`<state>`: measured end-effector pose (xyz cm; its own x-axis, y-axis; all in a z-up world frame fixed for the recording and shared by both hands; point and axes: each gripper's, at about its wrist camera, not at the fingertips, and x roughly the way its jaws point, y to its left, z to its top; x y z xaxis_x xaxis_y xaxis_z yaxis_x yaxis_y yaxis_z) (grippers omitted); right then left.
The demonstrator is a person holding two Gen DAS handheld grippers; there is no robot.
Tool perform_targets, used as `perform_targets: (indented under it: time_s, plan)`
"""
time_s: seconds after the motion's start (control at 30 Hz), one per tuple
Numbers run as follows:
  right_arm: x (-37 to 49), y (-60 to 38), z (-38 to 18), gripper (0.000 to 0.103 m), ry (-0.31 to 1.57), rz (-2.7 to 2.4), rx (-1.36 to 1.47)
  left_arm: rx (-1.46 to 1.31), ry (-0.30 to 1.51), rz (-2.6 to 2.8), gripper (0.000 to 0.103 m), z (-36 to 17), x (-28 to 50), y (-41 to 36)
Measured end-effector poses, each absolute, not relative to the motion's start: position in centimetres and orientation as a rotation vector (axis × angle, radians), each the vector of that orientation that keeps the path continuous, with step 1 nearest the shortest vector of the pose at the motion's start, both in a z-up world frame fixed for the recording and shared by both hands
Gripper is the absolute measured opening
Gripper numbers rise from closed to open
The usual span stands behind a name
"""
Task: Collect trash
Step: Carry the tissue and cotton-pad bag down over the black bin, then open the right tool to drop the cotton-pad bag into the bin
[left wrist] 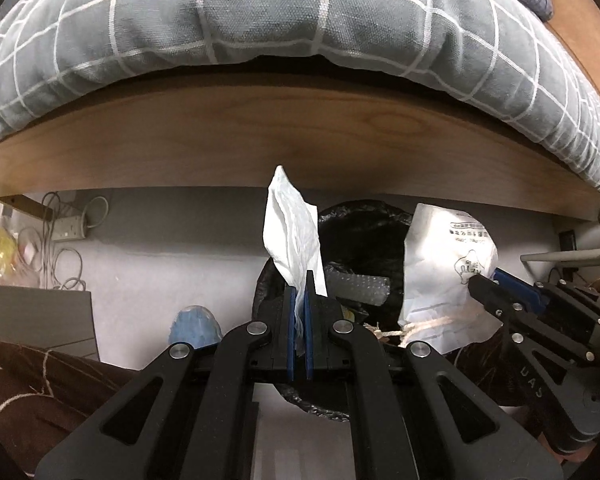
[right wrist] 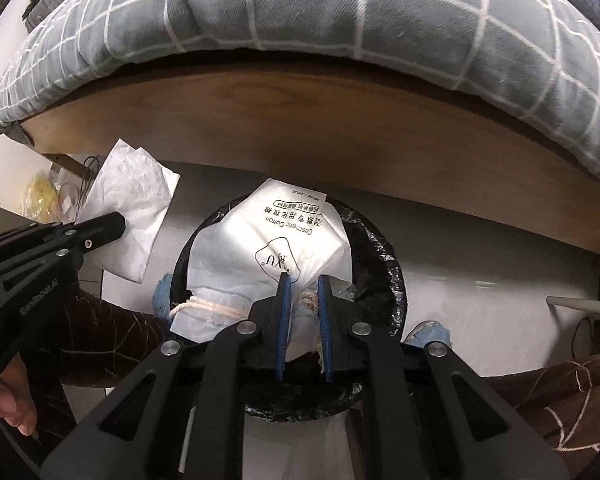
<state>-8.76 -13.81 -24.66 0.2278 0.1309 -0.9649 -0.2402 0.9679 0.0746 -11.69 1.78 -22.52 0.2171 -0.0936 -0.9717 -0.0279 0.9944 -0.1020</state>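
My left gripper (left wrist: 300, 280) is shut on a crumpled white tissue (left wrist: 292, 236) that sticks up from the blue pads, held over the near left rim of a bin lined with a black bag (left wrist: 364, 216). My right gripper (right wrist: 303, 283) is shut on a white drawstring cosmetic-cotton bag (right wrist: 268, 252) and holds it above the bin's mouth (right wrist: 384, 240). The right gripper and its bag (left wrist: 448, 264) also show at the right of the left wrist view. The left gripper with the tissue (right wrist: 128, 220) shows at the left of the right wrist view.
A wooden bed frame (left wrist: 300, 140) with a grey checked quilt (left wrist: 260, 16) overhangs the bin. A power strip and cables (left wrist: 66, 230) lie at the far left. A dark box (left wrist: 36, 320) stands at the left. Blue slippers (left wrist: 194, 326) flank the bin.
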Motion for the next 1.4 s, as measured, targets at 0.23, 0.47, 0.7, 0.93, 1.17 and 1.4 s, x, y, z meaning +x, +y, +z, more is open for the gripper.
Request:
perform_targets:
  time_s: [0.23,0.47,0.7,0.93,1.17,1.4]
  plan:
    - [-9.3,-13.9,-24.1,0.044,1.276,0.244,-0.131,-0.099,1.359,-0.049,0.003,-22.5,-11.6,1.5]
    - [-10.0,-17.1,-22.9,0.074,1.217,0.167,-0.13,-0.076,1.372,-0.096,0.003,-23.3,-11.3,-0.3]
    - [-10.8,-22.4,-22.4,0.093,1.174,0.054,-0.029,-0.043,1.4,-0.175,0.003,-24.2,-11.8,-3.4]
    - [-11.1,-23.2,-22.4,0.094,1.176,0.029,-0.01,0.009,1.406,-0.199,0.003,-24.8,-12.1,-5.8]
    - [-10.9,-23.1,-22.5,0.094,1.18,0.026,-0.017,0.025,1.393,-0.219,0.005,-25.2,-12.3,-6.6]
    - [-10.7,-23.0,-22.6,0.094,1.18,0.014,-0.011,0.03,1.39,-0.204,0.035,-25.1,-12.1,-6.5]
